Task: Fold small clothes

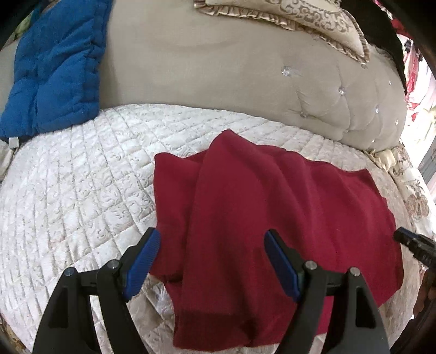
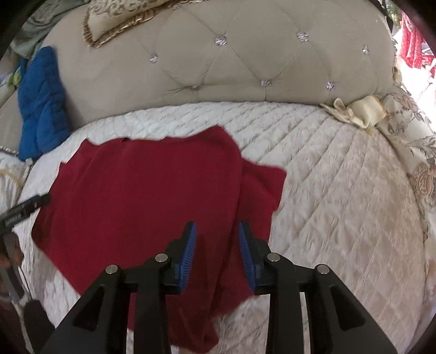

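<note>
red garment [image 1: 261,207] partly folded on the quilted bedspread [image 1: 76,185], long axis running from the grippers toward the tufted headboard [image 2: 245,62].
left gripper [image 1: 211,261] fingers wide apart over it; right gripper [image 2: 216,253] fingers apart, narrower, nothing clamped. blue padded cloth [image 1: 57,62] leans at left; frilled pillow [image 2: 114,16] up top.

Right claw [image 2: 217,239] parted above red garment [image 2: 141,190], quilted bedspread [image 2: 340,190].

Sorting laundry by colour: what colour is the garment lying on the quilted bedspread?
Dark red, plain knit garment; the right wrist view shows it best.
</note>
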